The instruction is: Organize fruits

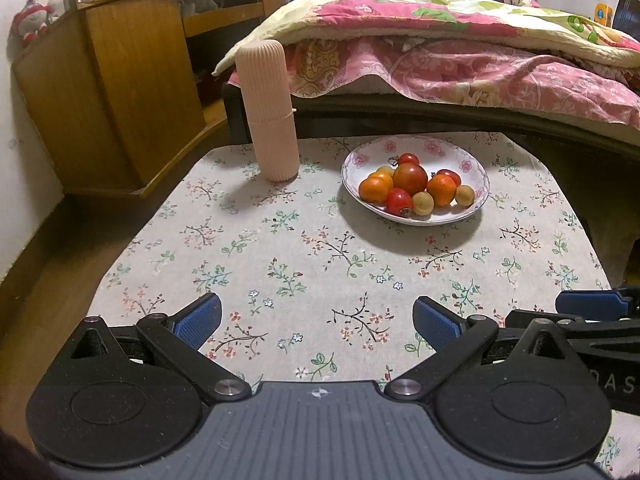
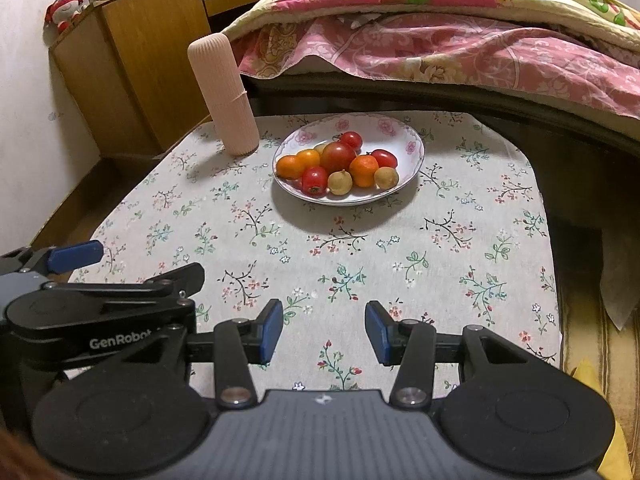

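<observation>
Pink ribbed cylinder (image 1: 267, 110) stands left of the flowered plate (image 1: 476, 168) where all the fruit (image 1: 412, 188) sits piled, so little sorting seems left, with my left gripper (image 1: 318, 320) and right gripper (image 2: 324, 332) both spread empty over the cloth-covered surface (image 1: 280, 248), "GenRobot" readable on one.
</observation>
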Demonstrator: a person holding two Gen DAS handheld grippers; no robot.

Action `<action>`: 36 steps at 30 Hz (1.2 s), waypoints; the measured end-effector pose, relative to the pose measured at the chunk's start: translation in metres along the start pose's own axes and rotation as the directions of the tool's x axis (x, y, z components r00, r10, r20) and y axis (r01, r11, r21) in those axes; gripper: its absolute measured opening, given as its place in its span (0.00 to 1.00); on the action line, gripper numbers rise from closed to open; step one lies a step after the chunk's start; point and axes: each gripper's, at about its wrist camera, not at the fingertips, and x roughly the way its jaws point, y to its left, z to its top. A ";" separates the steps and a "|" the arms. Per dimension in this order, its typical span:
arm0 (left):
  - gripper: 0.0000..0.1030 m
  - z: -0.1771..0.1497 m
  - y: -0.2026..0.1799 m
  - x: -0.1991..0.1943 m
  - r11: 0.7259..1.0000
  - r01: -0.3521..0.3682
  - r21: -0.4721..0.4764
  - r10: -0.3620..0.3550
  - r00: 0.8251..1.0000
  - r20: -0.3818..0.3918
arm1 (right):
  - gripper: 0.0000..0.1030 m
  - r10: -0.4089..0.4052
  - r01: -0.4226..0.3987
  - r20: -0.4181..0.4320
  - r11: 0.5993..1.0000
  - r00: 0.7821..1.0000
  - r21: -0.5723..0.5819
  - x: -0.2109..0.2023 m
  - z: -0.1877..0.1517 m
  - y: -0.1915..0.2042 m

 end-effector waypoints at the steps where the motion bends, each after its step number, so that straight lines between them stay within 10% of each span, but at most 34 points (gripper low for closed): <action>1: 1.00 0.000 0.000 -0.001 1.000 -0.002 0.002 0.002 1.000 -0.001 | 0.52 0.001 -0.001 0.000 1.000 1.000 -0.001 -0.001 0.000 0.000; 36: 1.00 -0.016 -0.003 0.009 1.000 0.027 0.013 -0.026 0.997 -0.076 | 0.52 -0.025 0.026 -0.068 1.000 0.997 0.015 0.002 -0.020 0.005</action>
